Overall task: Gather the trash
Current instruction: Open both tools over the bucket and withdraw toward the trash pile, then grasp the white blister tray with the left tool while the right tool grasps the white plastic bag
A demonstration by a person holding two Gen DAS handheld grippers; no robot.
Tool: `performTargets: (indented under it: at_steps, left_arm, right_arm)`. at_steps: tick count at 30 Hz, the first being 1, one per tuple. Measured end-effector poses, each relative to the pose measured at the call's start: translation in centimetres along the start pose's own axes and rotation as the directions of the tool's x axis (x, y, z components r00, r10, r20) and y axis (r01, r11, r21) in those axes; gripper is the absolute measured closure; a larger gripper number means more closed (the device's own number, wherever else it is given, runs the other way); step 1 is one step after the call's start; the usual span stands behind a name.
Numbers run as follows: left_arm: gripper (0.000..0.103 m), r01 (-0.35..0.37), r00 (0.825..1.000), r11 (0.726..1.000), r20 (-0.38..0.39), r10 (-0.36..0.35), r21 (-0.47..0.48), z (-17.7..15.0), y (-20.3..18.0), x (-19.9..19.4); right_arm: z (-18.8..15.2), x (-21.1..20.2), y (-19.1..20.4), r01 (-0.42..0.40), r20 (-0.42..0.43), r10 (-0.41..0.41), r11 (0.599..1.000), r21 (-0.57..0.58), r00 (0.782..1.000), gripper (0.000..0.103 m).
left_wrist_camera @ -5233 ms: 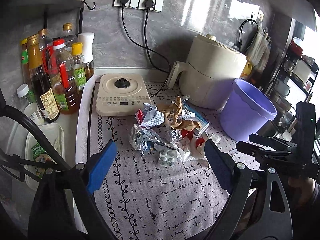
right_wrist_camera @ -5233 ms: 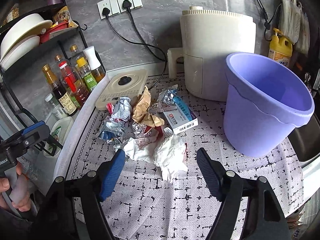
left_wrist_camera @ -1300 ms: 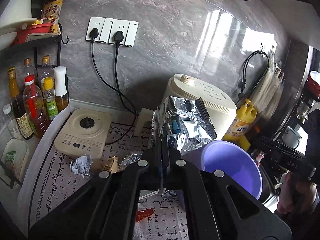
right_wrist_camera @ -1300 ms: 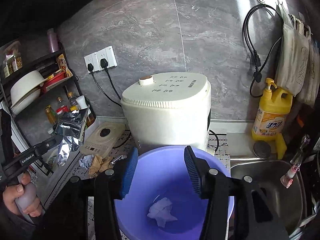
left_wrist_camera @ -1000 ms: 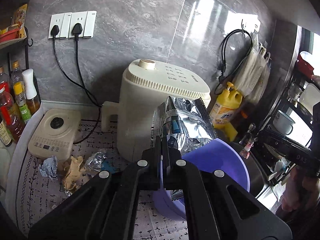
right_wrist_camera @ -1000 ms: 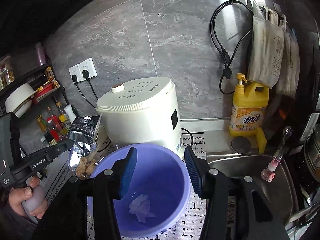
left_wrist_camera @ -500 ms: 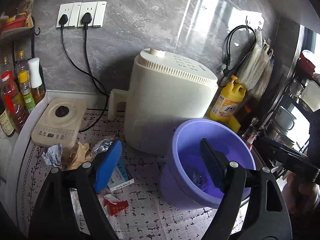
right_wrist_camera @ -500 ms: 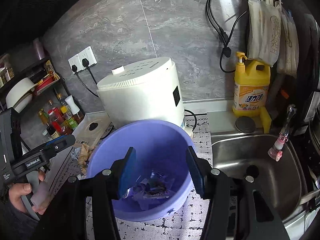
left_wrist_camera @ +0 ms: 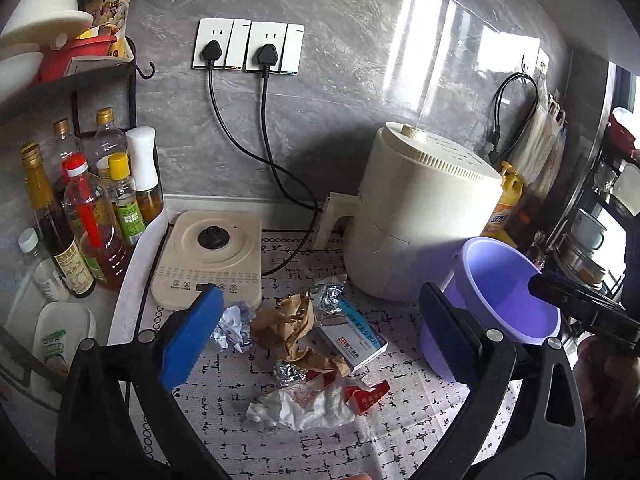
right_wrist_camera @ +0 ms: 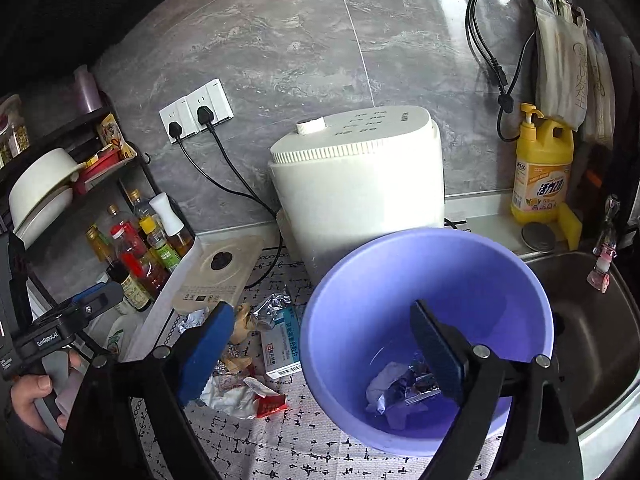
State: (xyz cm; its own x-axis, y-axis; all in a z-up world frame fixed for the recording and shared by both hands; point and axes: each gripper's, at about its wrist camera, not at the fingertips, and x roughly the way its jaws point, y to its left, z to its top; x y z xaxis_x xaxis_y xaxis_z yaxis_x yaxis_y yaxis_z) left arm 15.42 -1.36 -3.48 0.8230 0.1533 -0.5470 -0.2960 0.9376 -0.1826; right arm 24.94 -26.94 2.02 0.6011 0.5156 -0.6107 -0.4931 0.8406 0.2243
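My left gripper (left_wrist_camera: pixel 316 332) is standing wide open with nothing between its blue pads (left_wrist_camera: pixel 192 334), hovering above the patterned mat (left_wrist_camera: pixel 360 440) and looking down on the loose trash. My right gripper (right_wrist_camera: pixel 320 354) is likewise spread wide and holding nothing; its right finger is hanging over the mouth of the purple bucket (right_wrist_camera: pixel 348 292), its left finger outside the rim, over the mat. Inside the bucket, at the bottom, a white tissue wad (right_wrist_camera: pixel 386 380) and a crumpled foil bag (right_wrist_camera: pixel 416 390) are lying together. The remaining trash is sitting on the mat left of the bucket: a brown paper crumple (left_wrist_camera: pixel 286 322) in the middle, a small foil-and-paper ball (left_wrist_camera: pixel 234 326) just left of it, a white-and-blue medicine box (left_wrist_camera: pixel 352 338) just right of it with a foil scrap (left_wrist_camera: pixel 326 290) at its far end, and nearer to me a white wrapper (left_wrist_camera: pixel 304 400) touching a red carton scrap (left_wrist_camera: pixel 366 394). Farther out, a cream induction hob (left_wrist_camera: pixel 212 258) is lying at the far left of the mat, a cream air fryer (left_wrist_camera: pixel 416 216) is standing behind the bucket, and oil and sauce bottles (left_wrist_camera: pixel 92 216) are crowding the left edge. A yellow detergent bottle (right_wrist_camera: pixel 542 172) is standing at the far right by the sink (right_wrist_camera: pixel 596 312).
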Motion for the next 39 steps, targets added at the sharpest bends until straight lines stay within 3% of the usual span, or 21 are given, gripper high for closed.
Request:
performTargets:
  at_steps: [3, 11, 22, 26, 30, 39]
  left_arm:
    - [0.006, 0.004, 1.000, 1.000, -0.003, -0.004, -0.014, -0.2, 2.5, -0.6]
    - [0.006, -0.001, 1.000, 1.000, -0.030, 0.000, -0.018, -1.0, 7.3, -1.4]
    - [0.006, 0.032, 0.996, 0.999, -0.088, -0.030, 0.015, -3.0, 11.0, -1.3]
    - [0.006, 0.065, 0.991, 0.998, -0.114, -0.065, -0.001, -4.3, 11.9, -0.6]
    - [0.008, 0.106, 0.980, 0.994, -0.168, -0.104, 0.004, -6.1, 12.1, 0.7]
    - [0.026, 0.182, 0.940, 0.983, -0.289, -0.181, -0.024, -9.9, 11.6, 4.6]
  right_arm:
    - [-0.3, 0.5, 2.3, 0.012, 0.005, -0.012, 1.000, -0.005, 1.000, 0.008]
    - [-1.8, 2.1, 7.2, 0.018, -0.015, -0.019, 1.000, -0.024, 1.000, 0.008]
    - [-4.7, 3.1, 11.2, 0.003, -0.040, -0.004, 1.000, -0.019, 0.999, 0.008]
    - [-5.9, 3.4, 11.9, 0.021, -0.064, -0.022, 1.000, -0.017, 0.998, 0.013]
    - [-7.4, 4.0, 11.9, 0.042, -0.104, -0.042, 0.999, -0.005, 0.994, 0.020]
    - [-10.3, 5.2, 10.7, 0.105, -0.188, -0.098, 0.994, 0.026, 0.977, 0.032]
